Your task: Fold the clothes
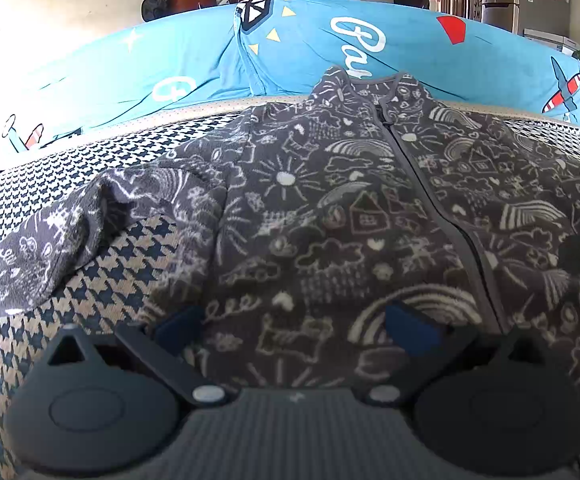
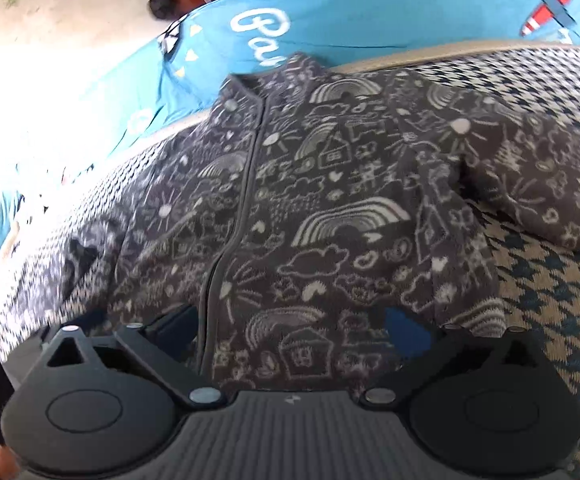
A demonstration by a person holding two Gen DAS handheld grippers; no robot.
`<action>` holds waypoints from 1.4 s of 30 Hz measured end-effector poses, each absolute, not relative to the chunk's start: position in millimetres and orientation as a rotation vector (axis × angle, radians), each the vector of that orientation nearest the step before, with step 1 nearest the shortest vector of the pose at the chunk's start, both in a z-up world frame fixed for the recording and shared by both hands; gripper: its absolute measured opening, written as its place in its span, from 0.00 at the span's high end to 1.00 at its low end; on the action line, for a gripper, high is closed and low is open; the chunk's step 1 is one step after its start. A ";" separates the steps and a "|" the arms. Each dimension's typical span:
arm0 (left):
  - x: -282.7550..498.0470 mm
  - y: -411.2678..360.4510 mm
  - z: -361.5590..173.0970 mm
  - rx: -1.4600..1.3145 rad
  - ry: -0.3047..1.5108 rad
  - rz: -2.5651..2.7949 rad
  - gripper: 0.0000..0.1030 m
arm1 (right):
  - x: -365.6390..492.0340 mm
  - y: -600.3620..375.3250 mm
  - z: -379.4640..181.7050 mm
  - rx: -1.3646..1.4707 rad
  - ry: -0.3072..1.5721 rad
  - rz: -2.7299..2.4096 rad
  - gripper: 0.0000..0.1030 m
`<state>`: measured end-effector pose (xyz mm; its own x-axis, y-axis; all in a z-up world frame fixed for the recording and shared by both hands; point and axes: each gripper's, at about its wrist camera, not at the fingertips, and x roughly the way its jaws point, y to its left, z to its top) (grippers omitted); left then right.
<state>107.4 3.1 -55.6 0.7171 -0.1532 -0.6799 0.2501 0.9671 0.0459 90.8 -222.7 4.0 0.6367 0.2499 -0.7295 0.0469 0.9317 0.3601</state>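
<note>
Nearest the left wrist camera, the left gripper (image 1: pixel 295 330) hung low over the hem of the grey fleece jacket (image 1: pixel 329 216), its blue fingertips (image 1: pixel 409 330) spread wide with the fabric lying loose between them; nothing was pinched. In the right wrist view the right gripper (image 2: pixel 295 330) stood likewise with jaws fully apart above the jacket's lower front, the cloth under them unheld.

The jacket lay face up, zipped, on a houndstooth cover (image 1: pixel 102 280). Its collar (image 1: pixel 369 84) pointed away from the cameras and touched the edge of a blue printed sheet (image 1: pixel 170 68). One sleeve (image 1: pixel 50 248) ran out to the left in the left view, partly bunched. The other sleeve (image 2: pixel 549 184) ran to the right in the right view. The zip (image 2: pixel 246 184) ran straight down the front.
</note>
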 end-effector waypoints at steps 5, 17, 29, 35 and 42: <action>107.3 3.4 -55.8 0.138 0.739 -0.224 0.00 | 92.3 -222.4 5.9 0.392 0.893 0.103 0.00; 106.8 3.1 -56.5 0.139 0.737 -0.223 0.00 | 96.5 -236.1 -5.5 0.372 0.939 0.216 0.00; 106.7 3.7 -57.0 0.146 0.737 -0.224 0.00 | 92.0 -218.2 -8.0 0.181 0.944 0.241 0.00; 106.2 2.7 -57.3 0.152 0.734 -0.221 0.00 | 81.6 -222.5 0.2 0.172 0.889 0.186 0.37; 105.3 1.7 -56.6 0.156 0.730 -0.218 0.00 | 68.2 -236.1 7.7 0.264 0.856 0.169 0.55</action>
<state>105.3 1.7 -56.6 0.7239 -0.1421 -0.6751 0.2504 0.9660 0.0651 68.2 -236.1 7.7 0.6453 0.2519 -0.7212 -0.0415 0.9542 0.2962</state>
